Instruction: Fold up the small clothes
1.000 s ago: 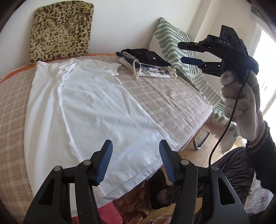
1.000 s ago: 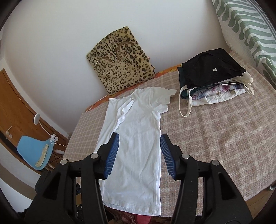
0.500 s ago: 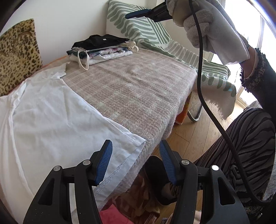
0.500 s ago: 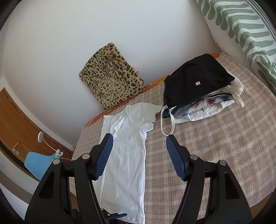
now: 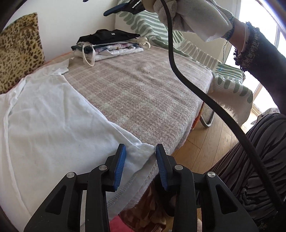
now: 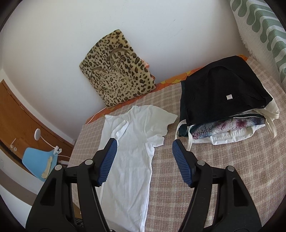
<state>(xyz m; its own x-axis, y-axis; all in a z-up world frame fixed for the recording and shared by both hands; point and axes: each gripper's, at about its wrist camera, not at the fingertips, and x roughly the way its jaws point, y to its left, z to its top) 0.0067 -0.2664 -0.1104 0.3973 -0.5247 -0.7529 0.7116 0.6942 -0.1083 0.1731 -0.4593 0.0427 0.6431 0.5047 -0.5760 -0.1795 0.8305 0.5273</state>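
A white T-shirt (image 5: pixel 50 121) lies flat on the checked bed cover (image 5: pixel 143 92), folded lengthwise, with its hem at the near edge. My left gripper (image 5: pixel 140 155) is open, and the shirt's near right hem corner (image 5: pixel 143 149) lies between its blue pads. My right gripper (image 6: pixel 144 148) is open and empty, held above the bed over the shirt's (image 6: pixel 132 142) sleeve end. Its tip also shows at the top of the left wrist view (image 5: pixel 114 10).
A stack of folded clothes (image 6: pixel 223 100) with a black garment on top lies at the far right of the bed. A leopard-print cushion (image 6: pixel 118 69) leans on the wall. A green-striped pillow (image 5: pixel 160 28) lies beyond. The bed's edge drops to wooden floor (image 5: pixel 205 142).
My left gripper has moved down and forward onto the shirt's hem corner and its jaws have narrowed around it. My right gripper has moved forward toward the sleeve end and opened wider.
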